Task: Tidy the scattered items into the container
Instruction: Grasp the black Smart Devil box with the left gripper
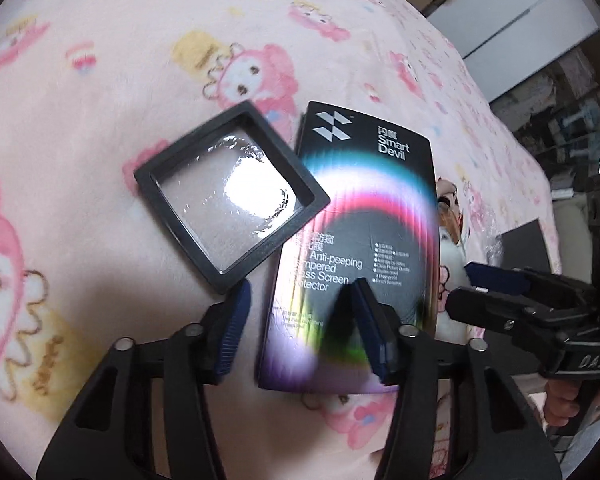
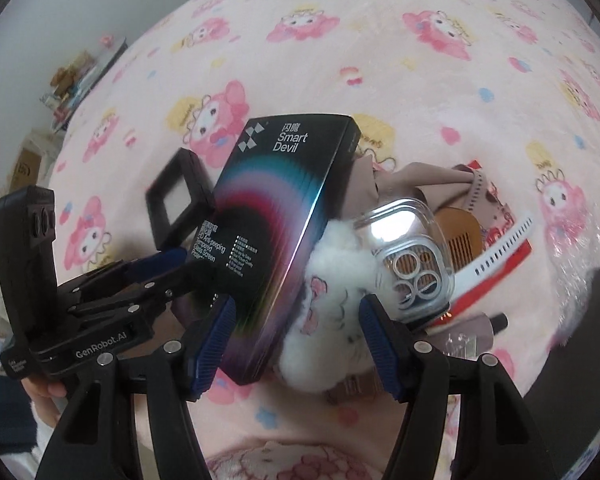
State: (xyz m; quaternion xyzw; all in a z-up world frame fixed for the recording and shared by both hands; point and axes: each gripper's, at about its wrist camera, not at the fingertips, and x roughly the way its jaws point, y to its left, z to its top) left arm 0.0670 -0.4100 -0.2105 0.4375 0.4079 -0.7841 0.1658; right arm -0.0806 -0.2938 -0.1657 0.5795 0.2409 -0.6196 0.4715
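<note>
Blanket [image 1: 100, 60], pink with cartoon figures, covers the whole surface under everything. Black Smart Devil screen protector box [image 1: 360, 216] lies tilted, its far-left edge overlapped by a square black frame case [image 1: 228, 196] with a clear film. In the right wrist view the box leans on a white fluffy item [image 2: 340, 280], with a clear phone case [image 2: 408, 256], a brown comb [image 2: 460, 236] and a white strap [image 2: 504, 248] to the right. Left gripper [image 1: 300, 320] has its fingers spread apart, one over the box's near end, holding nothing. Right gripper [image 2: 296, 344] is also released, its fingers either side of the box's near corner and the fluff.
</note>
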